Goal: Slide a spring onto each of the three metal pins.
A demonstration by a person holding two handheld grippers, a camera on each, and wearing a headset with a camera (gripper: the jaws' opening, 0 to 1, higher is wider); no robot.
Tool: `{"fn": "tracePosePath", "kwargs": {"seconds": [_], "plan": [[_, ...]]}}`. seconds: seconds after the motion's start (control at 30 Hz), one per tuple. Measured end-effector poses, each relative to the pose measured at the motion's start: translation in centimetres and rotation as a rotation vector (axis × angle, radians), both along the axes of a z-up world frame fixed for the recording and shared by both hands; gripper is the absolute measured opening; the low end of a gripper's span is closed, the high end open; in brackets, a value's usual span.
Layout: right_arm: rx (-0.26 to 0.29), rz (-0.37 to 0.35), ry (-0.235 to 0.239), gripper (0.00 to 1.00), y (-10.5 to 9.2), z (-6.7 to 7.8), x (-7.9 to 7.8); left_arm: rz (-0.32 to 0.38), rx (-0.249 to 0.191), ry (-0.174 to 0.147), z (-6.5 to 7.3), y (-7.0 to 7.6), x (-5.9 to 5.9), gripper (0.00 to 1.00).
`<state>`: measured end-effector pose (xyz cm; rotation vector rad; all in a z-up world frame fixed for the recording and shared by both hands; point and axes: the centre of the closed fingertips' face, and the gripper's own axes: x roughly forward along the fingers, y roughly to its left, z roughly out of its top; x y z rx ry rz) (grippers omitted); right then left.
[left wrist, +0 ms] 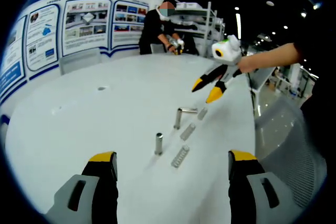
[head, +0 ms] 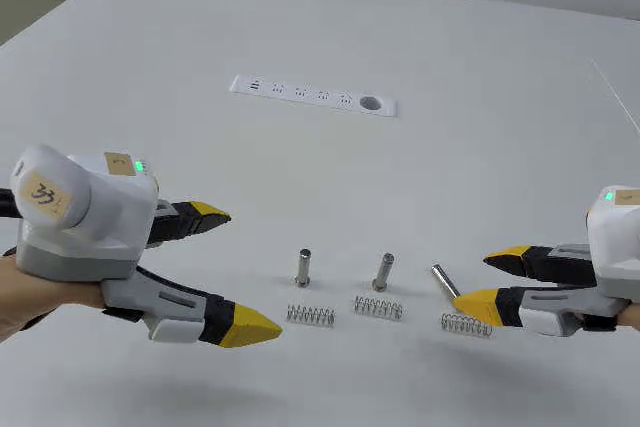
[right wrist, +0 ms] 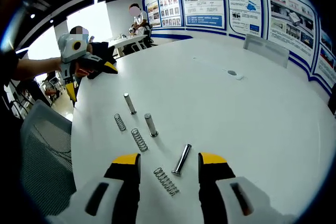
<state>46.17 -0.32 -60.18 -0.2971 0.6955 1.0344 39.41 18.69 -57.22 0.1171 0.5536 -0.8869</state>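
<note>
Three metal pins stand in a row on the white table (head: pixel 420 37): the left pin (head: pixel 303 267) and middle pin (head: pixel 382 272) upright, the right pin (head: pixel 445 282) lying on its side. A spring lies in front of each: left spring (head: pixel 310 315), middle spring (head: pixel 378 308), right spring (head: pixel 466 325). My left gripper (head: pixel 250 270) hovers open, left of the row, holding nothing. My right gripper (head: pixel 472 278) is open just right of the lying pin (right wrist: pixel 182 159), with the nearest spring (right wrist: pixel 166 181) between its jaws' line. The left gripper view looks down the row from the left pin (left wrist: pixel 158 144).
A white power strip (head: pixel 313 95) is set in the table behind the pins. A mesh chair (right wrist: pixel 42 145) stands by the table's edge. People stand at a bench (left wrist: pixel 168 30) far behind. Wall posters (right wrist: pixel 210 6) line the room.
</note>
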Motion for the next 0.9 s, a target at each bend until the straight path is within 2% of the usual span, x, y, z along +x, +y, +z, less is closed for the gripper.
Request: {"fn": "tracePosePath", "kwargs": {"seconds": [0.2, 0.4, 0.57, 0.73, 0.83, 0.9], "plan": [[-0.034, -0.016, 0.003, 0.43, 0.4, -1.3, 1.0, 0.007, -0.022, 0.007, 0.0, -0.3, 0.0, 0.89], [-0.066, -0.021, 0.011, 0.38, 0.7, -2.5, 1.6, 0.01, -0.012, 0.013, -0.3, 0.0, -0.1, 0.89], [-0.056, -0.09, 0.039, 0.34, 0.8, -3.4, 2.9, 0.015, -0.007, 0.02, -0.5, 0.2, -0.2, 0.88], [-0.079, -0.132, 0.053, 0.31, 0.9, -4.6, 3.7, 0.027, -0.009, 0.022, -0.6, 0.4, -0.3, 0.88], [-0.154, -0.134, 0.03, 0.29, 0.5, -5.4, 3.8, 0.023, 0.007, 0.029, -0.9, 0.5, -0.6, 0.88], [-0.151, -0.127, 0.033, 0.28, 0.9, -5.5, 3.6, 0.026, -0.002, 0.03, -0.8, 0.5, -0.6, 0.88]]}}
